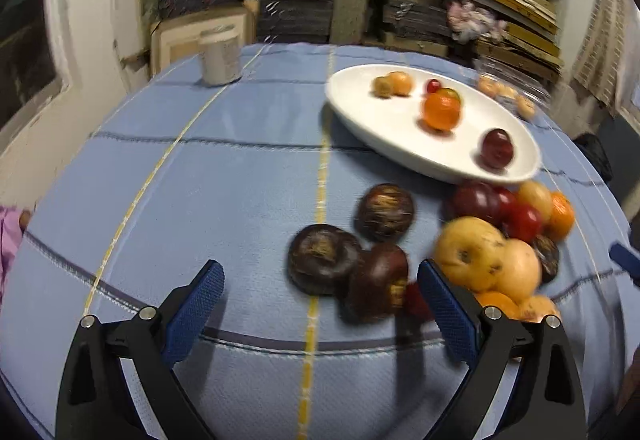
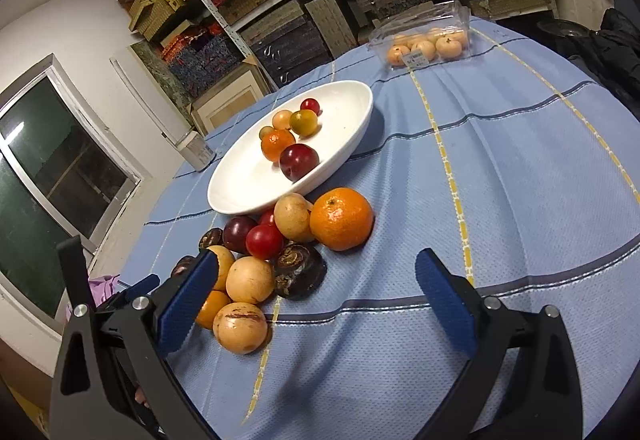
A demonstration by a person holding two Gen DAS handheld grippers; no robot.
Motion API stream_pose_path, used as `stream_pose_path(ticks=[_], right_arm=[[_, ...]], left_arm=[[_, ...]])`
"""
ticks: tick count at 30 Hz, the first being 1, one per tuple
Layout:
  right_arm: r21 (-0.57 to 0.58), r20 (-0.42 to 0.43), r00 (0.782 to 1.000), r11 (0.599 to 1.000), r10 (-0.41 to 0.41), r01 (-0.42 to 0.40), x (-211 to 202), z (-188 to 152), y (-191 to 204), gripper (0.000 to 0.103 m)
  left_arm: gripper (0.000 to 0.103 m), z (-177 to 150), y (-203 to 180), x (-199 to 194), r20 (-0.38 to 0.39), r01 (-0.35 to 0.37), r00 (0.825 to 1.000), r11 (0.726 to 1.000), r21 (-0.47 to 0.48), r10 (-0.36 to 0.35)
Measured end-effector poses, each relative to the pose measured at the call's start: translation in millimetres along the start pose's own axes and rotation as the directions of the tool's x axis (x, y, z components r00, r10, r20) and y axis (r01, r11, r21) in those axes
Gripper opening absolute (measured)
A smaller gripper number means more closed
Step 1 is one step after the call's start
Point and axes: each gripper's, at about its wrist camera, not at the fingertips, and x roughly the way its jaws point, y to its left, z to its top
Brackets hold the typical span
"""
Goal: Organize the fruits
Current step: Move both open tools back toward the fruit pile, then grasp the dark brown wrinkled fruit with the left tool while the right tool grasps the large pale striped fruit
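Grippers are hanging wide open and empty: left gripper [image 1: 320,294] over dark fruits [image 1: 325,258], right gripper [image 2: 316,294] beside the fruit pile [image 2: 276,240] below the white bowl [image 2: 240,196].

A glossy white plate [image 2: 240,192] sits on a woven blue cloth [image 2: 500,200]. Smooth-skinned fruit [image 2: 340,218] lies beside rough, matt brown ones [image 1: 324,258].

Both wrist views look down, close; share plate [image 1: 400,144].
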Motion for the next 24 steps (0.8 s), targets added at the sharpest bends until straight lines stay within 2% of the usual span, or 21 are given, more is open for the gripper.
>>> stream_pose_path(ticks=[3, 8, 10, 12, 15, 18, 20, 23, 24], right_arm=[[-0.003, 0.001, 1.000, 1.000, 0.000, 0.000, -1, -1, 1, 0.097], [0.004, 0.003, 1.000, 1.000, 0.013, -0.013, -2, 1, 0, 0.097], [-0.002, 0.001, 1.000, 1.000, 0.023, -0.023, -2, 0, 2, 0.097], [-0.020, -0.003, 0.999, 0.999, 0.032, -0.032, -3, -1, 6, 0.097], [-0.068, -0.020, 0.999, 0.996, 0.048, -0.049, -1, -4, 15, 0.097], [-0.137, -0.030, 0.998, 0.989, 0.051, -0.054, 0, -10, 28, 0.097], [-0.182, -0.036, 0.998, 0.982, 0.050, -0.056, 1, -15, 37, 0.097], [-0.219, -0.051, 0.998, 0.974, 0.047, -0.057, 3, -20, 44, 0.097], [-0.224, -0.056, 0.997, 0.973, 0.047, -0.058, 4, -21, 45, 0.097]], left_arm=[[0.099, -3, 18, -4, -0.024, 0.024, 0.999, 0.998, -0.058, -0.025], [0.099, -19, 28, -24, -0.005, -0.053, 0.999, 0.998, -0.042, 0.053], [0.098, -19, 28, -28, 0.008, -0.030, 1.000, 0.998, -0.047, 0.030], [0.098, -19, 23, -31, 0.019, 0.015, 1.000, 1.000, -0.025, -0.015], [0.098, -24, 5, -28, 0.018, -0.003, 1.000, 0.998, 0.057, 0.002], [0.090, -25, -3, -23, -0.005, 0.025, 1.000, 0.996, 0.085, -0.024], [0.081, -24, -2, -19, -0.019, 0.042, 0.999, 0.996, 0.075, -0.041], [0.062, -23, 2, -12, -0.052, 0.065, 0.997, 0.997, 0.040, -0.063], [0.062, -22, 3, -10, -0.055, 0.073, 0.996, 0.997, 0.028, -0.071]])
